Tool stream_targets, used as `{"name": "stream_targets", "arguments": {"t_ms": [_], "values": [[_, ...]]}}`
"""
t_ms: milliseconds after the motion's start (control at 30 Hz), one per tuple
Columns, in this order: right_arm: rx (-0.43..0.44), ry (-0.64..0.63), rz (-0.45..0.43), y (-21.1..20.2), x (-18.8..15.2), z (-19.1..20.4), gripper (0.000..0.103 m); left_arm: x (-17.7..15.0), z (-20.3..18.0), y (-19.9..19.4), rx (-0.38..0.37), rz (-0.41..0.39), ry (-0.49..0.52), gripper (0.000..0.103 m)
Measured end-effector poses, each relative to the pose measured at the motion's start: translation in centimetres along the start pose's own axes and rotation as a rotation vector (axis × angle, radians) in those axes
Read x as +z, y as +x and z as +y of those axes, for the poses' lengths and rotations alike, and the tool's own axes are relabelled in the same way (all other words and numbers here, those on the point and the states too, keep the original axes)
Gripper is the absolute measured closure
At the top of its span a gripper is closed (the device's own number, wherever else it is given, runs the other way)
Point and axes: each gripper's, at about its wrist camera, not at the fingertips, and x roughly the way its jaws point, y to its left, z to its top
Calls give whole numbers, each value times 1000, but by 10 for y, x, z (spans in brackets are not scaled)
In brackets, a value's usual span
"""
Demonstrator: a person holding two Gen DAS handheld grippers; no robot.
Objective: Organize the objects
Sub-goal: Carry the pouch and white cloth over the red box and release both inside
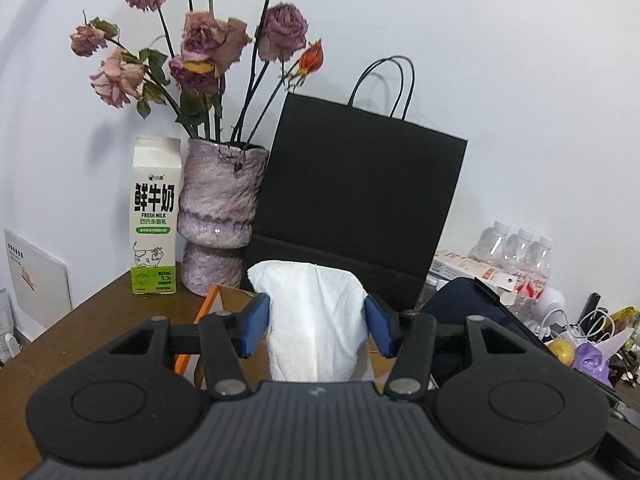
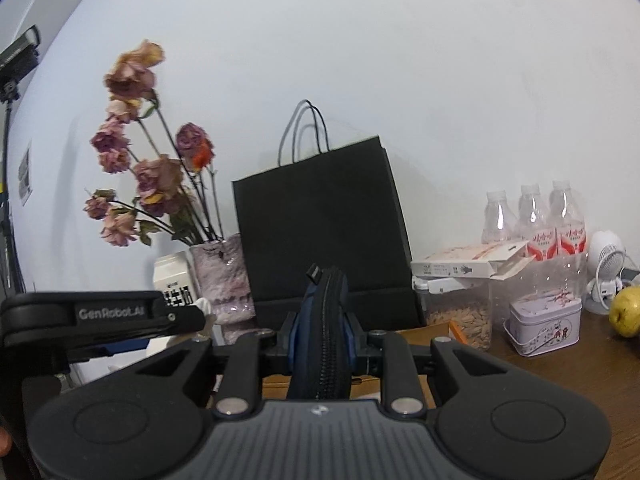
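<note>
A: What is the left gripper [image 1: 318, 326] holding?

B: A white tissue pack [image 1: 316, 320], soft and pinched between its blue pads [image 1: 256, 326], raised above the cardboard box [image 1: 232, 300] just below and ahead of it.

A: And the right gripper [image 2: 322, 344]?

B: Clamped on a dark zippered pouch [image 2: 322, 332], edge-up, zipper facing the camera. The black paper bag [image 2: 324, 224] stands straight ahead of both.

A: How should the step go?

B: I'd judge both items belong in the box. Lower each level, keep the squeeze light on the tissue so it doesn't crush, and stay clear of the vase [image 1: 220, 216] ahead-left.

A: Pose?

B: Both point forward, roughly level, side by side.
</note>
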Motion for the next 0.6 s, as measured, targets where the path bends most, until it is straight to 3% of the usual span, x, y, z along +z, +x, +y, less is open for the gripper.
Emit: {"name": "stream_targets", "arguments": {"t_ms": [233,333,400,433,467,600], "values": [[-4,0,56,32,-3,-8,81,0,-2,31,17,39,23,47],[-18,-8,63,39,-4,-8,78,-2,-2,39,30,53,34,30],[-38,-25,63,40,-3,-7,47,-3,-2,42,43,49,38,1],[-48,-31,63,41,-4,-6,15,-3,-2,42,50,42,37,0],[-59,-38,61,41,-5,-6,2,-4,-1,41,60,34,38,0],[-75,-57,68,41,-7,-5,0,-3,1,41,65,47,31,0]]}}
